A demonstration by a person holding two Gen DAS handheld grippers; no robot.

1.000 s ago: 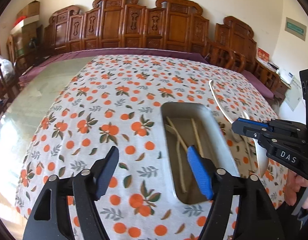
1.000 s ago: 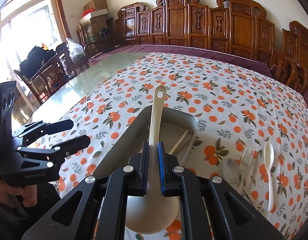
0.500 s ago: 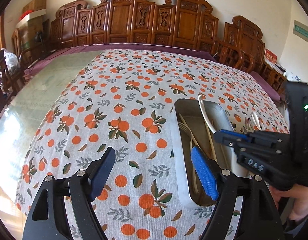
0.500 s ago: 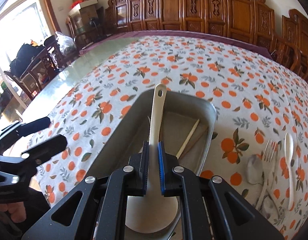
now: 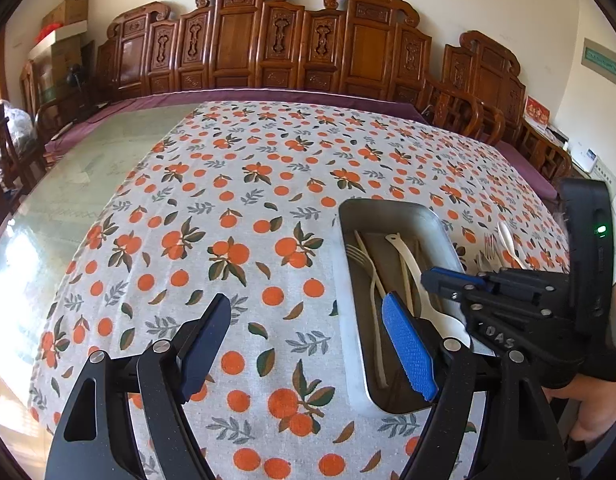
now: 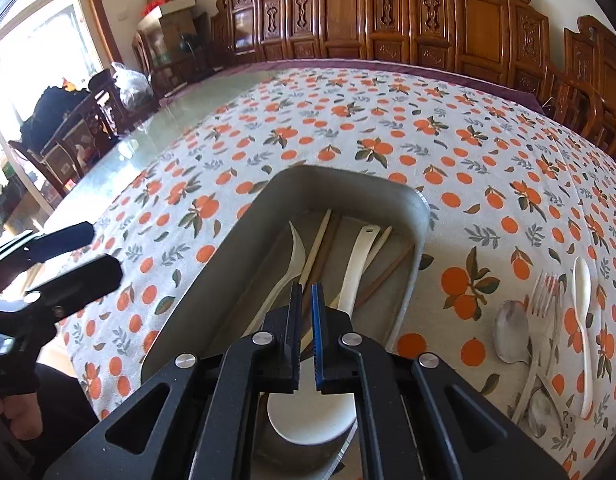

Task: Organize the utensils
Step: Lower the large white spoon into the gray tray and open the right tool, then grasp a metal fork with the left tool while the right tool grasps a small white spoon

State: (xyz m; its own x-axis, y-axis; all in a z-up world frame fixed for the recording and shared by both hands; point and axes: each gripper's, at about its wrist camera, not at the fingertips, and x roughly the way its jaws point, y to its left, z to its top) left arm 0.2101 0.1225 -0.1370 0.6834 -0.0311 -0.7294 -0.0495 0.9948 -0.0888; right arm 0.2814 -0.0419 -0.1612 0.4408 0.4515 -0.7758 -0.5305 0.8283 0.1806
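A metal tray [image 6: 411, 208] [image 5: 347, 248] sits on the orange-print tablecloth. In it lie a white rice paddle [image 6: 355, 264] [image 5: 411, 264], chopsticks [image 6: 321, 240], a pale fork [image 5: 371, 280] and another pale utensil [image 6: 294, 256]. My right gripper [image 6: 306, 292] hovers over the tray's near end, its jaws a narrow gap apart and empty; the paddle lies loose just right of it. It also shows in the left wrist view [image 5: 435, 278]. My left gripper [image 5: 304, 320] is wide open and empty above the cloth, left of the tray.
Right of the tray on the cloth lie a metal spoon [image 6: 511, 332], a fork [image 6: 541, 300] and a white plastic spoon [image 6: 583, 300]. Carved wooden chairs [image 5: 284, 40] line the table's far edge. Bare glass tabletop [image 5: 68, 200] lies to the left.
My right gripper came down into the tray and opened slightly, letting the white rice paddle go; it now lies in the tray. The left gripper stayed open, drifting slightly.
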